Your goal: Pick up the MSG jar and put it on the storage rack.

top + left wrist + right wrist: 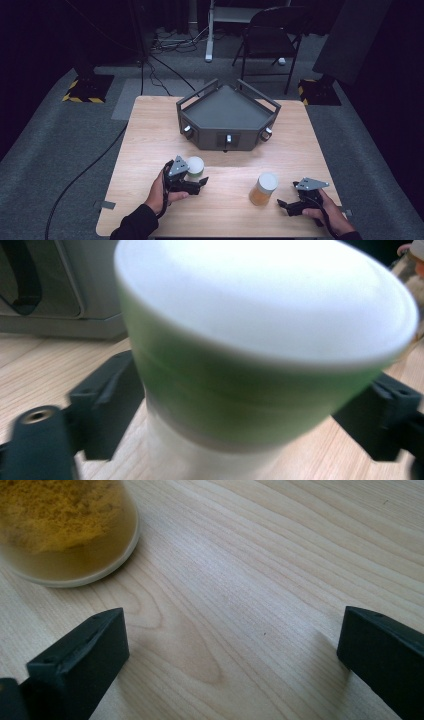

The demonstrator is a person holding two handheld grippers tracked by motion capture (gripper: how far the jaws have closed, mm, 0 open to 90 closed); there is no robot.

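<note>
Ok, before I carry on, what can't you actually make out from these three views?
- Green jar: left gripper view is blurred, its base cut off; contents unknown, and whether the jaws touch it.
- Yellow-powder jar: right gripper view crops its top; lid seen from high view.
- Grey tray: the knobs on its front are too small to identify.

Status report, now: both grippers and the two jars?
Left gripper around green jar, contact unclear. Right gripper open, empty, beside yellow powder jar. Nothing between them.
</note>
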